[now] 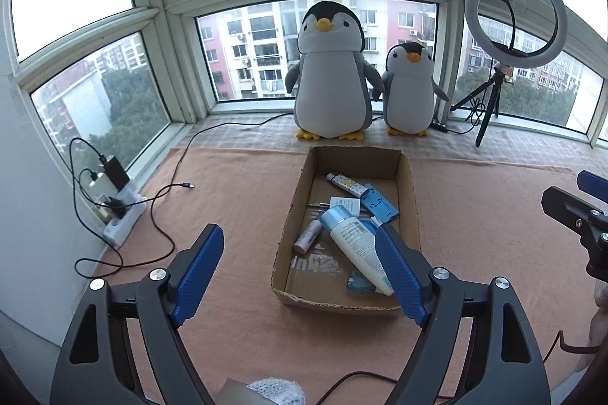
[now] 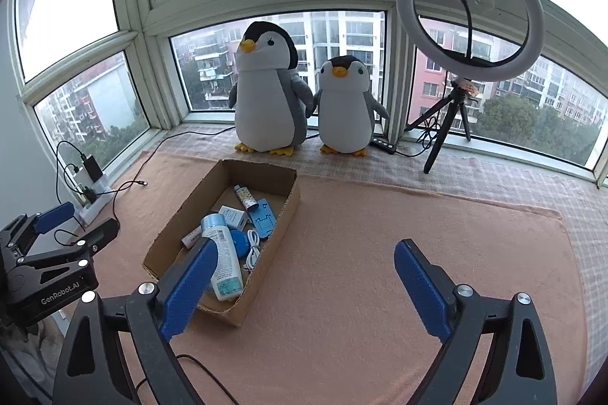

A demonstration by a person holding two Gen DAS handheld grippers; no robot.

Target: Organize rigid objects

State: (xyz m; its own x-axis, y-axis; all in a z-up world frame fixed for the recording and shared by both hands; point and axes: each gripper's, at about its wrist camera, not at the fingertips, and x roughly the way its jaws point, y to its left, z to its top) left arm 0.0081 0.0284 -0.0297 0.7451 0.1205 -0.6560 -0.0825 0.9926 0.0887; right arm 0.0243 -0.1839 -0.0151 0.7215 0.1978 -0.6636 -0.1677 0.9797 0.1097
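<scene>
Already your small items sit gathered in the cardboard box (image 1: 300, 192) — white lotion bottle (image 1: 355, 245) slanted across the heap. Left gripper (image 1: 300, 272) and right gripper (image 2: 304, 287) hover released, empty, probably because the mat (image 2: 380, 234) holds nothing more to collect.

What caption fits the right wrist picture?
Open right gripper hovers beside a cardboard box of toiletries, two plush penguins watching.

Brown cardboard box (image 1: 300, 192); white-blue bottle (image 1: 357, 245); peach cloth (image 1: 235, 184); 2 grey-white penguins (image 1: 332, 74).
</scene>
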